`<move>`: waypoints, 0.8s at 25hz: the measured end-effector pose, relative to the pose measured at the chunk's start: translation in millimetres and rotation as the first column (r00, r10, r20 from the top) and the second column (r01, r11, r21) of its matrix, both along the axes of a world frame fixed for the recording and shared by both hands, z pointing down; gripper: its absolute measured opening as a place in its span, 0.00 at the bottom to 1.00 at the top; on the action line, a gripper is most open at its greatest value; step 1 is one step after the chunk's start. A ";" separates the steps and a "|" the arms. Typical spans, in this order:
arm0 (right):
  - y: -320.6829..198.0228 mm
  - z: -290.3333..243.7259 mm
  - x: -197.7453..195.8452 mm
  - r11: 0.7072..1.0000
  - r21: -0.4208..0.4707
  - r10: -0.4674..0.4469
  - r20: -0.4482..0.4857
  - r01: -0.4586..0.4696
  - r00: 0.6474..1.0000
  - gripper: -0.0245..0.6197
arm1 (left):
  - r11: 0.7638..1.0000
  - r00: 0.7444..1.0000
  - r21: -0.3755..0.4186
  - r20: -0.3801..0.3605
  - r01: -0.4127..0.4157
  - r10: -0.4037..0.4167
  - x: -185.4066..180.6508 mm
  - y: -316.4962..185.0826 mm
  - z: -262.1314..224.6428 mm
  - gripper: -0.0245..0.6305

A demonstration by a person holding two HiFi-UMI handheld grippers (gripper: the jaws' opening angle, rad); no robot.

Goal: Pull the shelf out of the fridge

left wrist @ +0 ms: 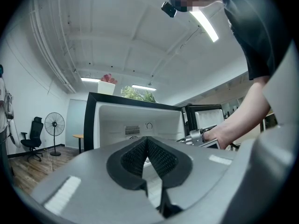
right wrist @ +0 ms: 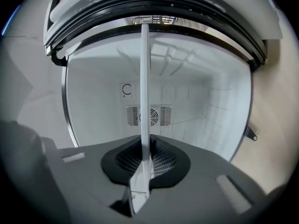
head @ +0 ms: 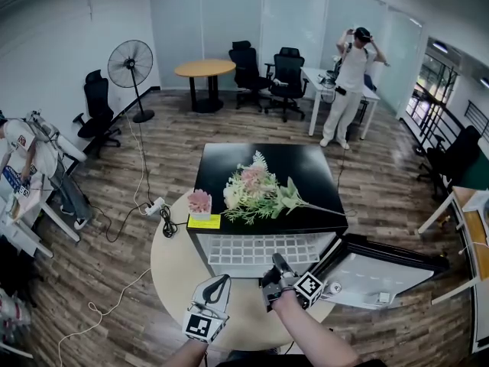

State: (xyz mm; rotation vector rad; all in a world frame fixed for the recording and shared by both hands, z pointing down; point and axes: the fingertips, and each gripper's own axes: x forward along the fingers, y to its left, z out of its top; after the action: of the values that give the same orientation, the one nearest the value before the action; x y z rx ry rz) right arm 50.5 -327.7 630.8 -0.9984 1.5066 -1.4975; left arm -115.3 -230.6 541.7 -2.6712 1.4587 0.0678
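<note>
Right gripper view: the right gripper is clamped on the thin front edge of a white fridge shelf, seen edge-on.

Head view, nearest first: the left gripper hangs over the round table just left of the right one, jaws pressed together on nothing. The gridded shelf juts partly out of the black mini fridge, its front edge over bare table top, with free table to the left. The fridge door stands swung wide to the right, apart from the shelf's side edge. Artificial flowers and a small potted plant sit on the fridge top. Open wood floor lies beyond.
</note>
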 end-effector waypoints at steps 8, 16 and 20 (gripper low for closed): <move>11.7 0.0 -0.4 1.000 0.001 -0.005 0.007 0.005 1.000 0.09 | 1.000 1.000 -0.008 0.001 -0.009 0.009 4.5 2.9 0.0 0.04; 23.9 0.1 -0.3 0.999 -0.033 -0.010 0.001 0.010 1.000 0.09 | 1.000 1.000 0.002 -0.004 -0.015 0.015 8.1 5.9 -4.8 0.04; 27.4 0.5 0.5 1.000 -0.019 -0.013 -0.004 0.013 1.000 0.09 | 1.000 1.000 0.003 -0.004 -0.016 0.016 10.3 5.8 -9.8 0.04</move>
State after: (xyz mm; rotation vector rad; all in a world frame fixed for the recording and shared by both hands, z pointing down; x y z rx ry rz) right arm 51.0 -300.2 631.3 -1.0048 1.5067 -1.5223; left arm -105.1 -224.8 531.9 -2.6824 1.4373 0.0758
